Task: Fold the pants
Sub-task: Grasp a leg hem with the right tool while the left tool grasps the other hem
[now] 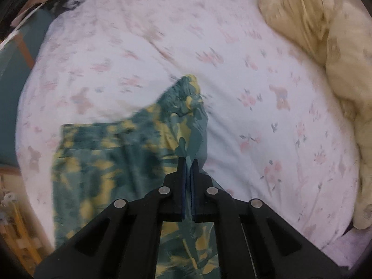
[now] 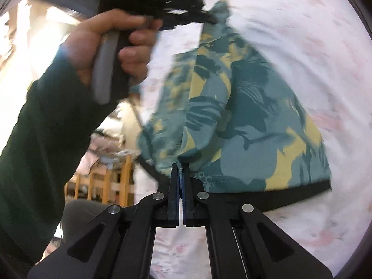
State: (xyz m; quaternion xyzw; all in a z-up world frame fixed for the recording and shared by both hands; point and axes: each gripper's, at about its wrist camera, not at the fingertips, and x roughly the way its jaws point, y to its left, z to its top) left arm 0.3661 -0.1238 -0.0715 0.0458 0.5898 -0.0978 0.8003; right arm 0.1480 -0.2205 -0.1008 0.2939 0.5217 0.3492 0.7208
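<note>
On the flowered sheet (image 1: 162, 37) your teal-and-yellow pants (image 1: 111, 160) lie partly spread and partly lifted off the bed, one pinched fold rising toward the middle of the sheet. Your left gripper (image 1: 187, 162) has its jaws pressed together on that raised fold, and your right gripper (image 2: 181, 169) is likewise clamped on a bunched edge of the pants, close to their black waistband (image 2: 279, 197). Beyond the pants, a cream blanket (image 1: 325, 46) is heaped along the sheet's far right edge.
</note>
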